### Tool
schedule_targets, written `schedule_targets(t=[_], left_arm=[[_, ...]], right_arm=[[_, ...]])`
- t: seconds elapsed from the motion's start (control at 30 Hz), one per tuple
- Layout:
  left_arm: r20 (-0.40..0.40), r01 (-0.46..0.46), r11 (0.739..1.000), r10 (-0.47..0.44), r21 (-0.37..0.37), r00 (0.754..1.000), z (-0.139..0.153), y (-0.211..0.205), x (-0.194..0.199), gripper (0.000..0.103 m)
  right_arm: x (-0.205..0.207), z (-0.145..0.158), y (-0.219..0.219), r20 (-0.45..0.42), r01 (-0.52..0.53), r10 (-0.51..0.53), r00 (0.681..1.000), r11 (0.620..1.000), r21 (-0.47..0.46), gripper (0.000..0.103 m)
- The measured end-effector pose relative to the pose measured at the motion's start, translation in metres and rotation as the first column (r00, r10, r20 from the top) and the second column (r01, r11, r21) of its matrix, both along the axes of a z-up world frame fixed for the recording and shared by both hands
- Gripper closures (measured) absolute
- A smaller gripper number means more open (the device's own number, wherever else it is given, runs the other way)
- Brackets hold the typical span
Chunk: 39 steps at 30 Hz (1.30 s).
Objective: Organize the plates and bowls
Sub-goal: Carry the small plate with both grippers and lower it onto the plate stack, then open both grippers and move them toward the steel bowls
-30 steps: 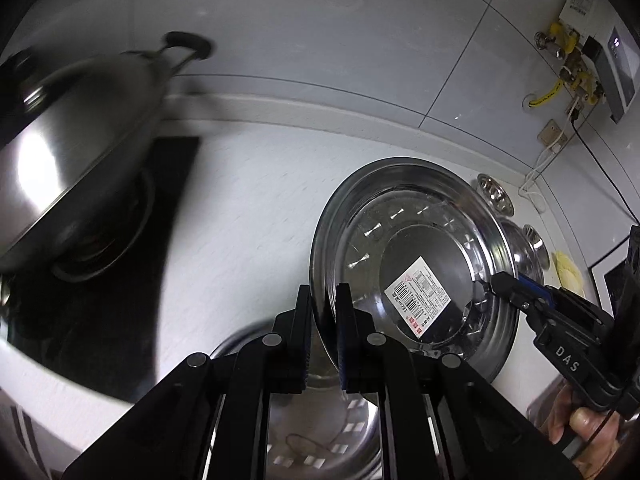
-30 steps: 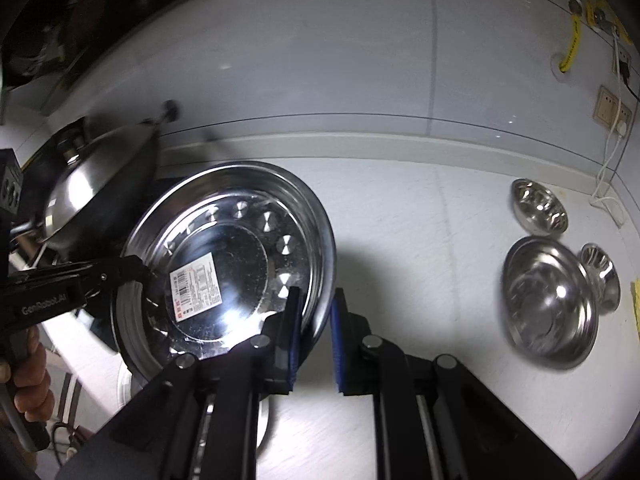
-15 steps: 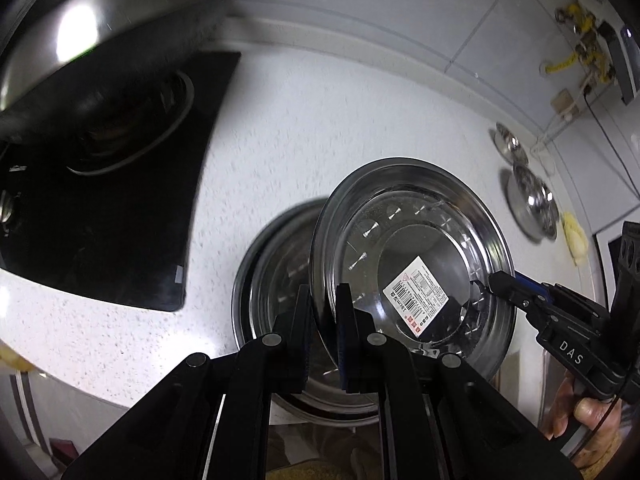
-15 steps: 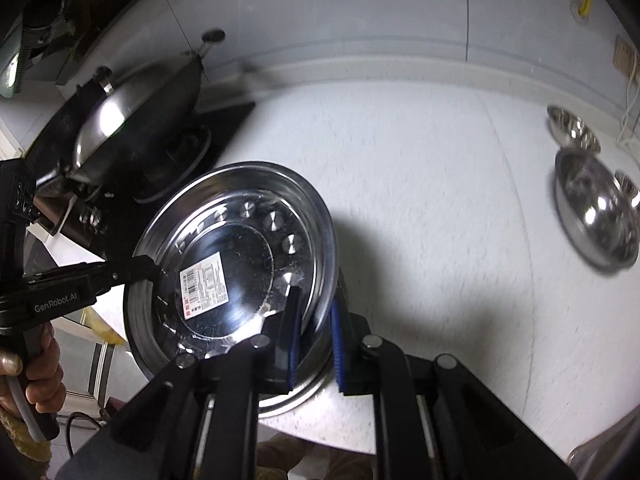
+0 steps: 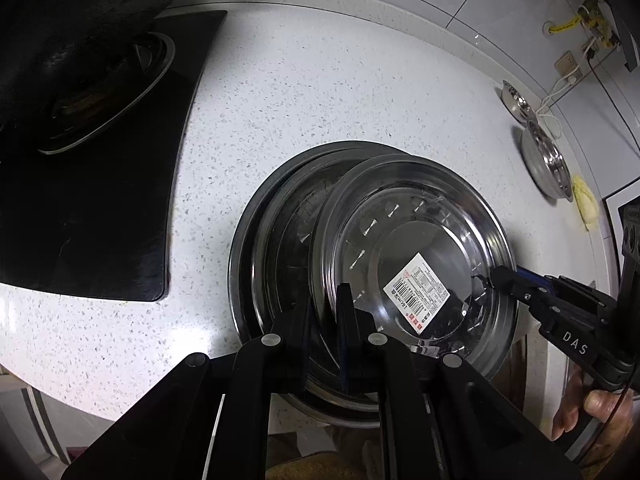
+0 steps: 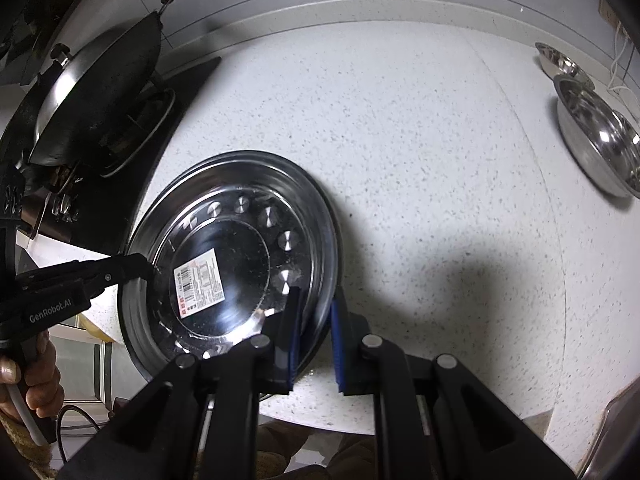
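A steel plate point(image 5: 420, 240) with a barcode sticker point(image 5: 418, 293) lies over a larger steel plate point(image 5: 260, 240) at the counter's front edge. My left gripper point(image 5: 324, 312) is shut on the sticker plate's near rim. My right gripper point(image 6: 314, 320) straddles the opposite rim of the same plate point(image 6: 240, 248), with its jaws slightly apart around the rim. In the left wrist view the right gripper's fingers point(image 5: 508, 280) meet the plate's right rim. In the right wrist view the left gripper's fingers point(image 6: 132, 266) meet its left rim.
A black stove top point(image 5: 100, 160) with a lidded wok point(image 6: 96, 84) sits at the left. Steel bowls point(image 6: 596, 132) stand at the far right of the white speckled counter point(image 6: 420, 140), also in the left wrist view point(image 5: 544, 156). A yellow sponge point(image 5: 586, 200) lies beyond them.
Both grippers lowered the sticker plate from a raised tilt down onto the larger plate. The right gripper's jaws have opened slightly.
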<state>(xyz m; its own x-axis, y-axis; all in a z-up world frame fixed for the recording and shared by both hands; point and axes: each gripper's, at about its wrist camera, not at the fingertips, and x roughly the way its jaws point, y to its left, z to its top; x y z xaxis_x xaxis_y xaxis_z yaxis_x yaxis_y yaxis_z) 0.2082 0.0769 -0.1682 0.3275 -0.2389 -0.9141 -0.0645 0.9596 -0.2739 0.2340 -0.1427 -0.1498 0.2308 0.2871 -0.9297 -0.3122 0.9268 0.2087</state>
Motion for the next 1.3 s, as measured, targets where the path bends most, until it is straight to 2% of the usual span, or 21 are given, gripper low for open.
schedule_targets(t=[0.57,0.67,0.83,0.9,1.0,1.03,1.07,1.1,1.2,1.27,1.3], left_arm=[[-0.014,-0.042,0.997,0.043,0.064,0.999,-0.009,-0.017,-0.002,0.093],[0.02,-0.067,0.991,0.065,0.117,0.998,-0.004,-0.016,-0.003,0.093],[0.048,-0.126,0.984,0.121,0.129,0.991,0.003,-0.004,-0.004,0.092],[0.073,-0.143,0.978,0.133,0.15,0.988,0.008,-0.002,-0.006,0.084],[0.107,-0.169,0.975,0.154,0.142,0.982,0.018,0.002,-0.008,0.056],[0.129,-0.172,0.975,0.154,0.141,0.98,0.023,0.002,-0.009,0.041],[0.146,-0.174,0.974,0.153,0.147,0.977,0.027,0.001,-0.009,0.032],[0.165,-0.176,0.973,0.151,0.152,0.975,0.032,-0.002,-0.01,0.03],[0.193,-0.158,0.977,0.13,0.143,0.973,0.044,-0.015,-0.009,0.025],[0.2,-0.138,0.981,0.109,0.136,0.974,0.049,-0.031,-0.007,0.014],[0.202,-0.123,0.984,0.095,0.131,0.975,0.052,-0.04,-0.005,0.013]], right_arm=[[0.002,-0.006,-0.002,-0.005,-0.062,0.062,0.998,0.998,0.029,0.09],[0.0,-0.002,-0.004,0.012,-0.073,0.073,0.997,0.997,0.02,0.088],[-0.001,0.008,-0.008,0.054,-0.091,0.09,0.994,0.996,0.014,0.088],[-0.003,0.012,-0.009,0.07,-0.101,0.1,0.993,0.995,0.015,0.088],[-0.005,0.017,-0.016,0.087,-0.107,0.105,0.991,0.994,0.017,0.088],[-0.005,0.018,-0.019,0.088,-0.103,0.101,0.991,0.994,0.023,0.086],[-0.005,0.02,-0.022,0.089,-0.099,0.096,0.991,0.995,0.03,0.08],[-0.005,0.021,-0.028,0.09,-0.094,0.091,0.992,0.995,0.038,0.076],[-0.003,0.026,-0.043,0.095,-0.087,0.082,0.992,0.995,0.048,0.073],[-0.002,0.028,-0.059,0.098,-0.067,0.062,0.993,0.996,0.055,0.07],[0.0,0.029,-0.07,0.105,-0.051,0.046,0.993,0.997,0.052,0.068]])
